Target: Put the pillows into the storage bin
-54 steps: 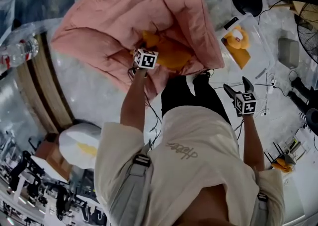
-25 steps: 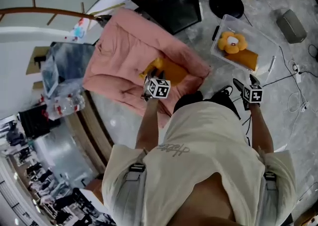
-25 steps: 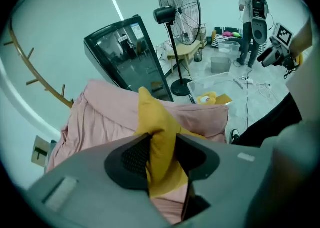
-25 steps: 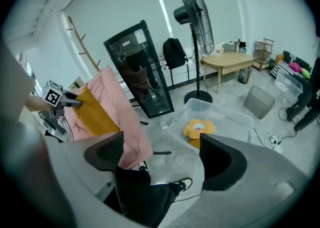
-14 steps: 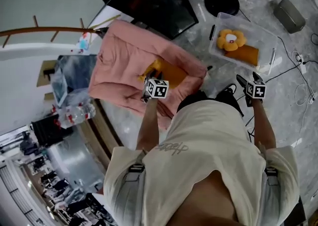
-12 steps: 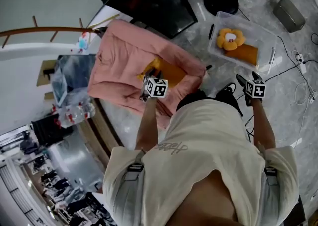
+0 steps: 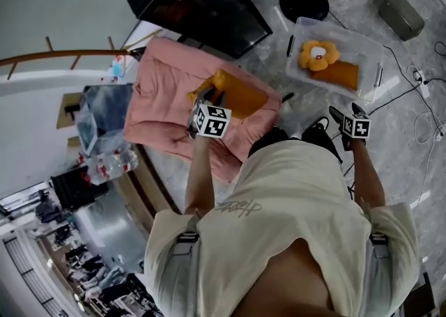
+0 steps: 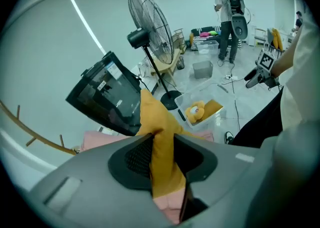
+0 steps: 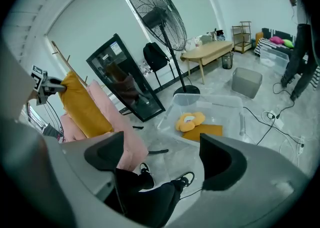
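My left gripper [image 8: 162, 147] has a fold of the orange pillow [image 8: 159, 137] between its pads, and the jaws are still closing on it. In the head view this left gripper [image 7: 202, 97] holds the orange pillow [image 7: 240, 98] raised over the pink quilt [image 7: 171, 96]. The clear storage bin [image 7: 364, 45] stands on the floor to the right. Inside it lie a yellow flower pillow [image 7: 318, 54] and a flat orange pillow [image 7: 339, 74]. My right gripper [image 9: 165, 159] is open with nothing in it, beside the person's right leg [image 7: 343, 111]. It faces the bin [image 9: 227, 102].
A black framed panel [image 7: 198, 2] leans behind the quilt. The round base of a standing fan [image 7: 304, 3] is next to the bin, and a grey box [image 7: 401, 14] lies further right. Cables [image 7: 418, 99] run across the floor. People [image 8: 227, 16] stand far off.
My left gripper has lifted the orange pillow up from the pink quilt and a little to the left. The right gripper has hardly moved.
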`<action>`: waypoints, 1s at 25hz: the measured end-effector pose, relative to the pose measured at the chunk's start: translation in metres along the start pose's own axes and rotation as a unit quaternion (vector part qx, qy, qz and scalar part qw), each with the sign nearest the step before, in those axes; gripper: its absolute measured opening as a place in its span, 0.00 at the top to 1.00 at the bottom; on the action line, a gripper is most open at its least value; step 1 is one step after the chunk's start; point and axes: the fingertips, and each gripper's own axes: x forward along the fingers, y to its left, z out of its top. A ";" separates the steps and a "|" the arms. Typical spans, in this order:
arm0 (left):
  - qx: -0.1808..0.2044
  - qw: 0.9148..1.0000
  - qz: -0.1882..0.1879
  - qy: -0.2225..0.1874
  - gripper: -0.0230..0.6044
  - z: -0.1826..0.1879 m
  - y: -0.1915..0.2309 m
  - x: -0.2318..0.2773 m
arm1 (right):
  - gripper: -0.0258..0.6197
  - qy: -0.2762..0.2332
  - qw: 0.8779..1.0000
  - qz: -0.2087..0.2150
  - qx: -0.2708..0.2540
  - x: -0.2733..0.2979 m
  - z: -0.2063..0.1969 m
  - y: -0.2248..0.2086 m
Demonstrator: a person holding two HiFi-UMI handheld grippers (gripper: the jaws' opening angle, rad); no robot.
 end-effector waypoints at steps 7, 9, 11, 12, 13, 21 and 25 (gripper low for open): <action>0.018 0.997 -0.017 -0.074 0.75 0.107 -0.003 -0.002 | 0.24 -0.029 0.999 -0.023 0.028 -0.022 0.006 -0.040; 0.029 0.994 -0.025 -0.098 0.74 0.141 -0.009 0.005 | 0.24 -0.039 0.998 -0.037 0.044 -0.033 0.002 -0.058; 0.047 0.992 -0.035 -0.111 0.74 0.172 -0.019 0.015 | 0.24 -0.046 0.995 -0.057 0.063 -0.048 -0.004 -0.075; 0.058 0.991 -0.041 -0.116 0.74 0.186 -0.026 0.022 | 0.24 -0.049 0.994 -0.067 0.074 -0.056 -0.008 -0.084; 0.069 0.989 -0.047 -0.122 0.74 0.201 -0.034 0.029 | 0.24 -0.052 0.992 -0.078 0.087 -0.064 -0.014 -0.092; 0.123 0.976 -0.110 -0.139 0.74 0.271 -0.101 0.107 | 0.24 -0.072 0.966 -0.151 0.197 -0.109 -0.071 -0.111; 0.158 0.968 -0.140 -0.137 0.74 0.291 -0.139 0.140 | 0.24 -0.086 0.947 -0.185 0.246 -0.129 -0.086 -0.111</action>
